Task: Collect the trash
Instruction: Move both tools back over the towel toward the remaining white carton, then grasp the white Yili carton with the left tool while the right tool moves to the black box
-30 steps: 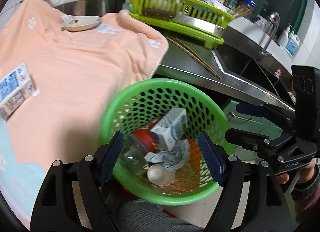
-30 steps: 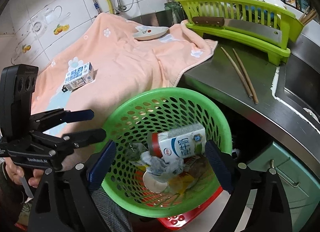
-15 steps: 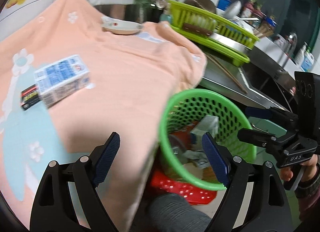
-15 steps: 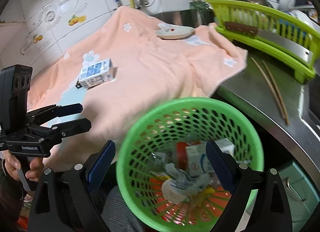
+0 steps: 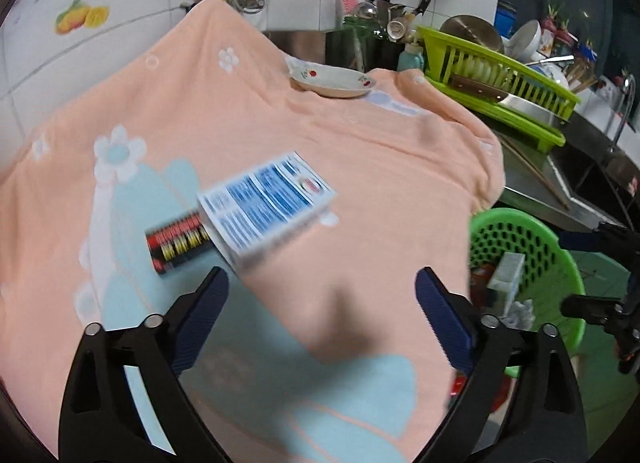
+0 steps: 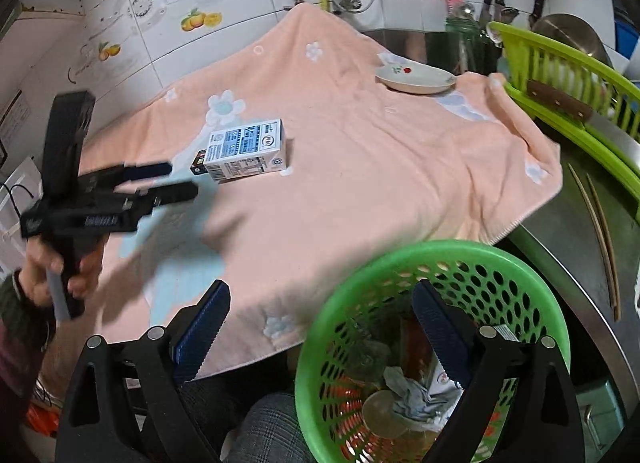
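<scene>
Peach towel covers the counter, carton lying flat beside what looks like a small dark pack; your left gripper spread toward it, right gripper spread over the basket.

Ahead of the left gripper's matt black plastic arms and ribbed blue pads lies a soft, napped cloth towel — peach, fuzzy, without sheen. On it rests a smooth printed-paper carton; beyond that sits a glossy glazed dish. Under the right gripper the perforated green basket is shiny plastic — crumpled paper inside. To its right, a brushed-metal counter carries slim wooden chopsticks.
</scene>
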Action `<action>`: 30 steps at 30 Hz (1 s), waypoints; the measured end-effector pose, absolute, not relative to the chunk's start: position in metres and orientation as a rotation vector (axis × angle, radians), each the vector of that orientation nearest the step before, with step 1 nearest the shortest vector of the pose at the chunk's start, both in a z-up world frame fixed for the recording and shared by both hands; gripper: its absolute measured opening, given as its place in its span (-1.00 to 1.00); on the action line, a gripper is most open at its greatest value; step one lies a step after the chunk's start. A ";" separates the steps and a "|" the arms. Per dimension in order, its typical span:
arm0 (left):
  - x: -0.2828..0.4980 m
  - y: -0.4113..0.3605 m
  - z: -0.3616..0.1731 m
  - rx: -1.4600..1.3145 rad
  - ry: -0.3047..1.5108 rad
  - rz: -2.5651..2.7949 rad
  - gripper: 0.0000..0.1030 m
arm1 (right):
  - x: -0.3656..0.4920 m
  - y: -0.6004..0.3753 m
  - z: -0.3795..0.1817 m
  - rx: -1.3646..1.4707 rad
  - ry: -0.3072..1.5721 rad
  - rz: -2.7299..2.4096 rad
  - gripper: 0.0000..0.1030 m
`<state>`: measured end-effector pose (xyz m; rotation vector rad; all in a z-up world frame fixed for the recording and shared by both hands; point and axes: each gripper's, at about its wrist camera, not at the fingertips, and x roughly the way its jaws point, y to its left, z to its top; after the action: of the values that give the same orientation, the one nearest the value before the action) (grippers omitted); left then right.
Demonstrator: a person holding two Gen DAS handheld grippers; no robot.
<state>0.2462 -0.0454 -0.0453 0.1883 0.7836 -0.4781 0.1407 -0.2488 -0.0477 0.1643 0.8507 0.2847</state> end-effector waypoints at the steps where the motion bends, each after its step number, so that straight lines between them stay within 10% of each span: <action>1: 0.251 -0.046 -0.044 0.209 0.780 -0.475 0.86 | 0.144 -0.248 -0.048 0.166 0.854 0.288 0.73; 30: 0.351 -0.094 -0.091 0.556 0.847 -0.627 0.86 | 0.205 -0.221 -0.077 0.157 0.957 0.337 0.73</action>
<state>0.3506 -0.0941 -0.0913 0.5555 0.8468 -0.6269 0.2052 -0.2209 -0.0772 0.1575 0.9569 0.3371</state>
